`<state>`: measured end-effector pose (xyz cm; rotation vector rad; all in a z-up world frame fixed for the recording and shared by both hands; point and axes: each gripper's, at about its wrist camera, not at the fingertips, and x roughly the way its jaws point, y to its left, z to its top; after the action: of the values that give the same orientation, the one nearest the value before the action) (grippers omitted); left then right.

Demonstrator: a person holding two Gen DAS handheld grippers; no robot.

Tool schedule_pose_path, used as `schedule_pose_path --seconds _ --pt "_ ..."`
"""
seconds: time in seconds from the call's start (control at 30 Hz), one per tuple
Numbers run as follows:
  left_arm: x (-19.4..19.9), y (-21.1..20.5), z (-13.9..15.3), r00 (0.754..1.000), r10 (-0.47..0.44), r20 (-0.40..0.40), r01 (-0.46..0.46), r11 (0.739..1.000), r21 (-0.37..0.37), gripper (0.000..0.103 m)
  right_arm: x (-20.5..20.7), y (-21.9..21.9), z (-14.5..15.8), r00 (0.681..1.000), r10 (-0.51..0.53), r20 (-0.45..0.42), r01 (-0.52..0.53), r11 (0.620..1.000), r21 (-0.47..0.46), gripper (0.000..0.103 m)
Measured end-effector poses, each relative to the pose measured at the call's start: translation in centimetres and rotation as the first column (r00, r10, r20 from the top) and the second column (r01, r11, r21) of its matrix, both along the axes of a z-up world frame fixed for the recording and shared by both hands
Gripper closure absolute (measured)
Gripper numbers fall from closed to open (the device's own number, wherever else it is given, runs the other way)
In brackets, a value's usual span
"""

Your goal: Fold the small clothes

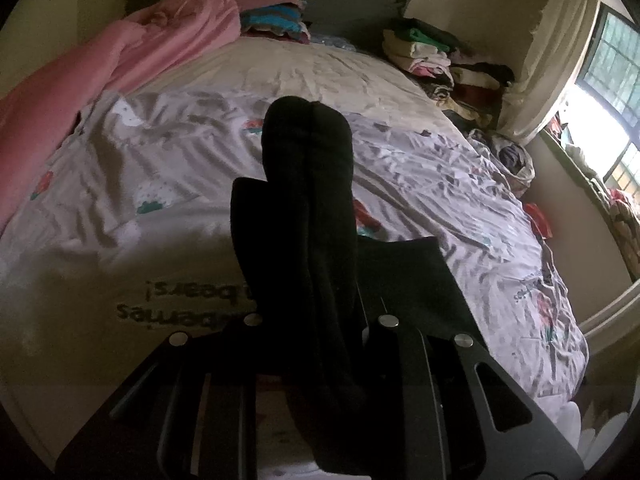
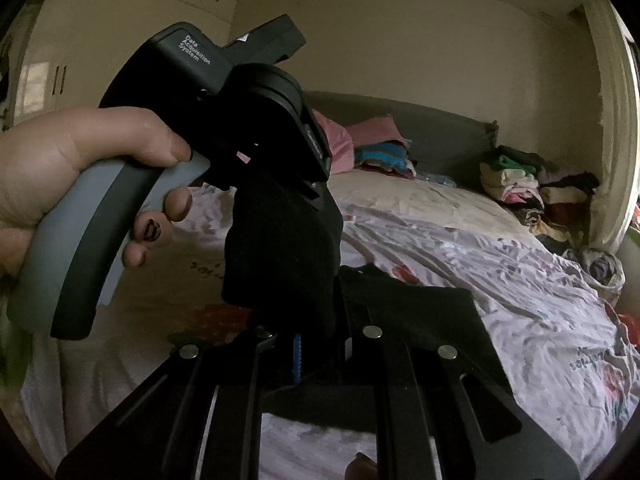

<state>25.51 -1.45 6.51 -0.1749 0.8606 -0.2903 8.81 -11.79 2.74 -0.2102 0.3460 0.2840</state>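
Black knit fabric, apparently a pair of socks (image 1: 308,208), is being held up above the bed (image 1: 320,68) between the two grippers. The left gripper (image 1: 316,320) is clamping one end of the socks: its fingers are standing narrow, with the fabric passing between them and running forward out of the left wrist view. The right gripper (image 2: 316,332) is holding the other end in the same way, fingers drawn nearly together on the cloth. In the right wrist view the left gripper is appearing above the socks, gripped at its grey handle by the person's hand (image 2: 80,172), and the fabric is hanging down from it toward the right gripper's fingers.

A two-ended hold of this kind is probably keeping the socks taut and aligned so that one end can be brought over the other; the fold itself is not yet visible as completed. A second dark piece (image 1: 416,280) is lying flat on the printed sheet (image 1: 460,200), just beside the right gripper's fingers; what it is cannot be told.

Folded clothes (image 1: 436,56) are stacked at the far right corner of the bed, near the headboard, likely as the finished pile. A pink blanket (image 1: 132,52) is lying along the far left edge.
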Motion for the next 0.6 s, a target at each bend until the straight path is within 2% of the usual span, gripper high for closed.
schedule_pose_path --seconds 0.6 --pt "1.3 -6.7 -1.9 0.997 -0.055 -0.052 0.057 0.998 0.027 0.088 1.0 -6.0 -1.6 0.996 -0.071 -0.058 0.075 0.995 0.064 0.093"
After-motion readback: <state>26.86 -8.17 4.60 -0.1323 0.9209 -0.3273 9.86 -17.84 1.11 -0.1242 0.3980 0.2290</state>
